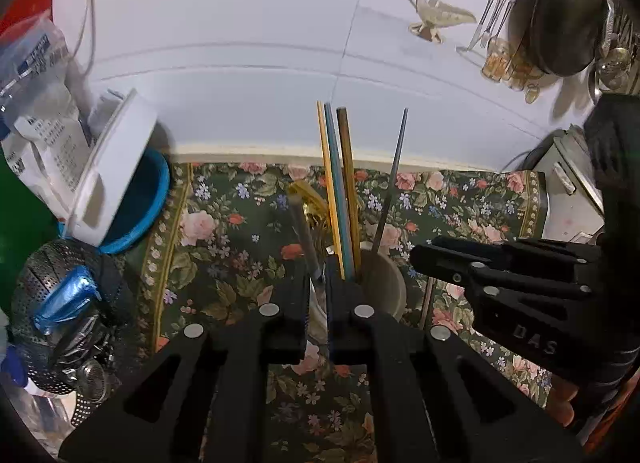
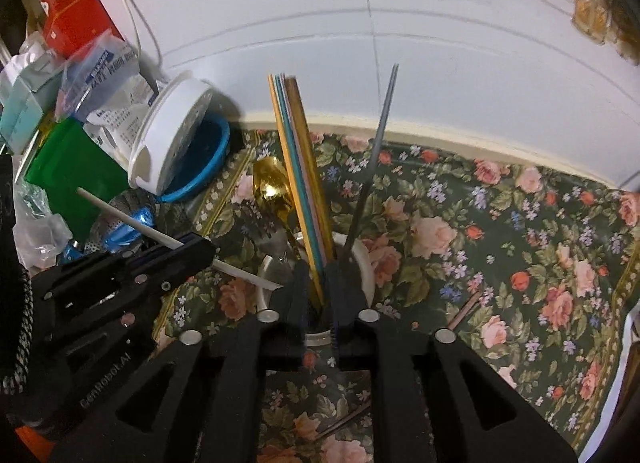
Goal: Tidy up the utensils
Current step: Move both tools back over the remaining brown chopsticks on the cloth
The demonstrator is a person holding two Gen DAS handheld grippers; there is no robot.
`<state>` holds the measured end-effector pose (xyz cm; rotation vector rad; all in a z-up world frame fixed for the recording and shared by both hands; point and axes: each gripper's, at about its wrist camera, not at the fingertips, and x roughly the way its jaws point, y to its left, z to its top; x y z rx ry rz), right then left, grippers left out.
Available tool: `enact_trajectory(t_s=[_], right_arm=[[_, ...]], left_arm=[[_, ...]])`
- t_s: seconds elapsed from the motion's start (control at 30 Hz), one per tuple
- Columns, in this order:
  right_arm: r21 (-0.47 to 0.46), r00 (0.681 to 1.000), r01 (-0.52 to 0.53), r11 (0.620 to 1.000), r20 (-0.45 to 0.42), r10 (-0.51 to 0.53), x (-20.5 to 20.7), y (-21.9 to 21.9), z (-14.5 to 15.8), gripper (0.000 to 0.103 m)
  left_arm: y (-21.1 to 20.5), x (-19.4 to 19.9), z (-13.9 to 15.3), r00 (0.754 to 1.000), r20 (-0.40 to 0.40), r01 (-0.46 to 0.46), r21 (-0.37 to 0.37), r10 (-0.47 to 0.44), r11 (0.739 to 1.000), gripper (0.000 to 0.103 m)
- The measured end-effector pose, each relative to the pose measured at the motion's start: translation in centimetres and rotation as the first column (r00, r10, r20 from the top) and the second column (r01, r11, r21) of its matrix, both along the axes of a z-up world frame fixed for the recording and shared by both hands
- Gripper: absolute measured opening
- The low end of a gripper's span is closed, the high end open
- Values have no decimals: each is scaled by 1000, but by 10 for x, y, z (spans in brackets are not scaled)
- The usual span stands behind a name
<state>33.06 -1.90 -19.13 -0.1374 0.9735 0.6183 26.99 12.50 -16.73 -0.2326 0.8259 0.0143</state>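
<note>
A white cup (image 2: 365, 259) (image 1: 386, 283) stands on the floral cloth and holds several coloured chopsticks (image 2: 298, 167) (image 1: 340, 183), a thin grey pair (image 2: 382, 127) (image 1: 394, 167) and a gold spoon (image 2: 272, 183). My right gripper (image 2: 318, 275) hangs over the cup's near rim with its jaws slightly apart. The coloured chopsticks show in the gap, standing in the cup. In the left wrist view it (image 1: 420, 257) sits just right of the cup. My left gripper (image 2: 200, 251) (image 1: 318, 275) is shut on a white chopstick (image 2: 132, 221), left of the cup.
A white tub (image 2: 172, 139) leans on a blue bowl (image 2: 208, 159) at the left, beside a green box (image 2: 68, 167) and a metal steamer basket (image 1: 60, 303). Loose brown sticks (image 2: 464, 311) lie on the floral cloth (image 2: 500, 247). A white wall rises behind.
</note>
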Motion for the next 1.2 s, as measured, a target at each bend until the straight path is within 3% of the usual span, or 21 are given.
enact_trajectory(t_s=[0.07,0.27,0.47,0.63,0.83,1.03,1.2], right_arm=[[5,999,9,1000,34,-9,-6,-4,8,25],[14,996,21,1000,88,-23,-18,-16,21,25],[10,993,67,998,95,-67,-29,-36,13,25],[8,990,138,990,25,-138,-31,-59,-13,25],[-57,977,194,979,-79,-198,-29,-74,-64,25],[-105,950,231,967,-193,-247,-28,-80,-118,25],[-110,922,272,956,-254,-292,-22,-84,-142,25]], left_arm=[[0,-3,5,1000,9,0,5,0,1000,6],[-5,-19,22,999,48,12,35,-13,999,10],[-14,-39,24,997,65,36,68,-41,997,26],[-23,-50,-1,997,11,71,64,-72,995,28],[-27,-51,-55,990,-116,90,46,-85,995,28],[-32,-51,-99,971,-221,103,36,-92,994,28],[-38,-55,-116,960,-261,116,39,-102,992,28]])
